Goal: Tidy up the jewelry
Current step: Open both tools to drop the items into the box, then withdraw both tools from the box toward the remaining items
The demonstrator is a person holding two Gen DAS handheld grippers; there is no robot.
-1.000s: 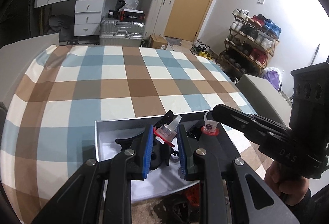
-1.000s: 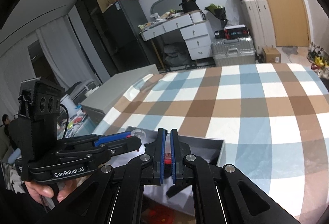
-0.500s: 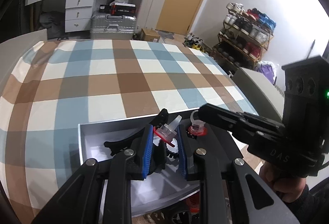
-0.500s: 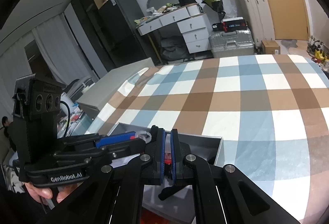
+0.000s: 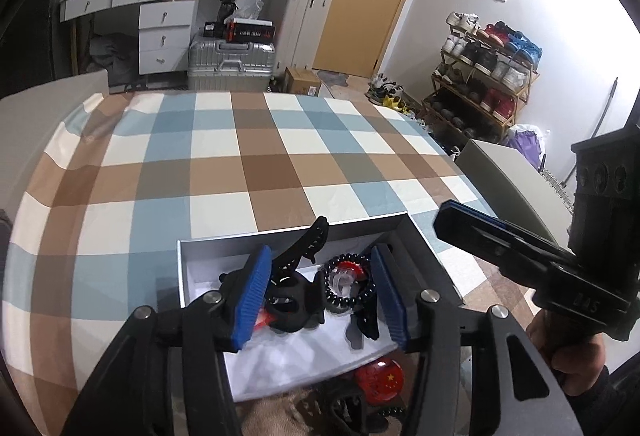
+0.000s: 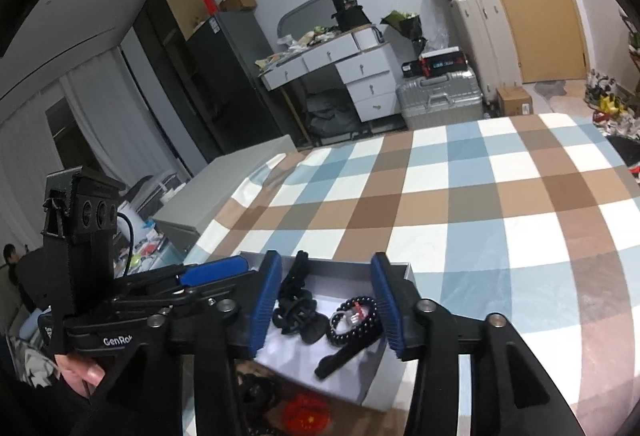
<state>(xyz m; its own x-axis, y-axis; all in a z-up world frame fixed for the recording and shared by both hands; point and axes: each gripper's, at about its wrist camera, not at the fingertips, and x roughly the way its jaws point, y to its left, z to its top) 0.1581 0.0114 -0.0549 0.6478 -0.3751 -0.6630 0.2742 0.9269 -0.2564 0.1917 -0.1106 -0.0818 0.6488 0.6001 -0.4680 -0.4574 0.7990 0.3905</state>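
Note:
A shallow grey box (image 5: 292, 232) (image 6: 344, 268) with a white lining sits at the near edge of the checked table. In it lie a black bead bracelet (image 5: 348, 288) (image 6: 356, 320) around a clear ring with a red base (image 5: 345, 278) (image 6: 354, 314), and black hair claws (image 5: 296, 276) (image 6: 294, 300). My left gripper (image 5: 320, 296) is open and empty just above the box. My right gripper (image 6: 326, 310) is open and empty over the box too; it shows at the right in the left wrist view (image 5: 500, 248).
A red round badge (image 5: 378, 376) (image 6: 306, 412) and dark items lie below the box's near edge. The checked tablecloth (image 5: 240, 164) stretches beyond the box. A grey lid or box (image 5: 504, 176) stands off the table's right side. Drawers, suitcases and a shoe rack stand far behind.
Both grippers have opened. The clear rings they held are released; one now lies inside the bracelet in the box. Both grippers have pulled back and up slightly.

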